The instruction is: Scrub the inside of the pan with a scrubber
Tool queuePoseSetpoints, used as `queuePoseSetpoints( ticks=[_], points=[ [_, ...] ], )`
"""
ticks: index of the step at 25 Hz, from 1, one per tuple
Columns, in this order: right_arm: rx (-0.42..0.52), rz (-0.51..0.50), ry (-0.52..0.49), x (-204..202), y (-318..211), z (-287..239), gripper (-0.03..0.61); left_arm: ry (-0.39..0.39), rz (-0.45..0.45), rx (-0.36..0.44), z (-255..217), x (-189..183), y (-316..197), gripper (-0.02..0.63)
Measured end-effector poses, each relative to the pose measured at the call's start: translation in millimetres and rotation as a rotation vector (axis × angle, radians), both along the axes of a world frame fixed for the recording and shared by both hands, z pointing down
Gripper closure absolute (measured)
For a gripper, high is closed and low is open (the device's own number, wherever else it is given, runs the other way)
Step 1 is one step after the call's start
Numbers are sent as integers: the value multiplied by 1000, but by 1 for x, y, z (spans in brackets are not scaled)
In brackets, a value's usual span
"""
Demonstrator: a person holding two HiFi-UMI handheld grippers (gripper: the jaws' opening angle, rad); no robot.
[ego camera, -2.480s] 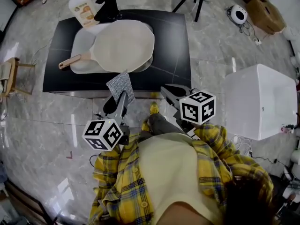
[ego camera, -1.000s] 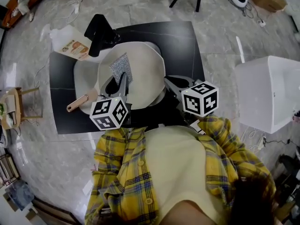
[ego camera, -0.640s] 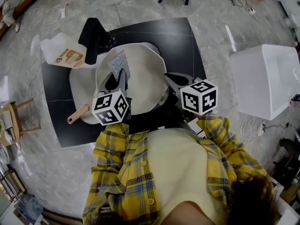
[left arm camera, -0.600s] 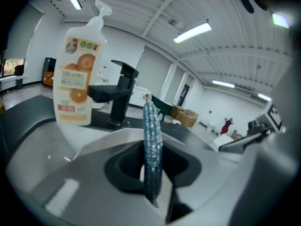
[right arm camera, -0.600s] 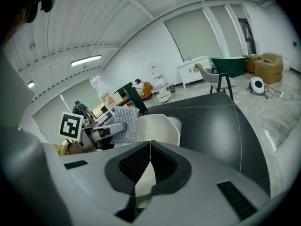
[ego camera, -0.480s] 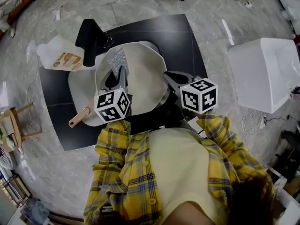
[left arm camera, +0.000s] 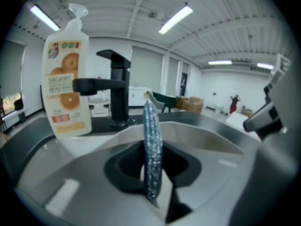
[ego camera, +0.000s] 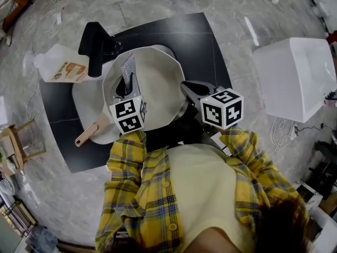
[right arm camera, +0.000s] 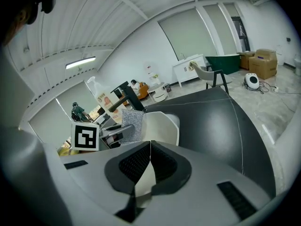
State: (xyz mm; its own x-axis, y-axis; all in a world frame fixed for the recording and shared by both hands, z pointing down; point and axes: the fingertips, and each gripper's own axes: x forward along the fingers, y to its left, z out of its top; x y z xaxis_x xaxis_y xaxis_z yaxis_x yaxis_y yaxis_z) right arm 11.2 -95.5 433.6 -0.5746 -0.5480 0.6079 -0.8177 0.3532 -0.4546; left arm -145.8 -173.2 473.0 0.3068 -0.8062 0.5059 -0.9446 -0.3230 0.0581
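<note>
The pan (ego camera: 158, 86), cream-coloured with a wooden handle (ego camera: 88, 134), lies over the white sink (ego camera: 84, 96) set in a black counter (ego camera: 202, 41), its handle pointing toward the person's left. The scrubber (ego camera: 128, 67), a silver mesh pad, stands above the far left part of the pan's inside, close to the black faucet (ego camera: 95, 49); whether it touches the pan's surface cannot be told. The left gripper (left arm camera: 151, 171) is clenched on the scrubber's lower end, and in the left gripper view the pad rises edge-on between the two dark jaws. The right gripper (right arm camera: 149, 161) sits at the pan's near right rim with its jaws pressed together at the tips and nothing between them; in its view the pan and the scrubber lie ahead and to the left. A soap bottle (ego camera: 59, 67) with an orange label stands on the counter just left of the faucet. To the right, well apart from the counter, a white box (ego camera: 295, 78) rests on the marbled floor (ego camera: 63, 194)
</note>
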Motion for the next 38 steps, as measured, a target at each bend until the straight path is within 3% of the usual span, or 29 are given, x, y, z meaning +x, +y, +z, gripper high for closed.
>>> queuePoseSetpoints(
  ticks=[10,24,38],
  points=[
    [-19,8,-17,11,7,5,565,-127,28,22,13,10,-12,528],
    [-44,20,-21,29,15,11,565,-123,22,1,24,25,-24,525],
    [-55,28,-21,40,16,13,565,-139,70,2,25,53,-32,525]
  ],
)
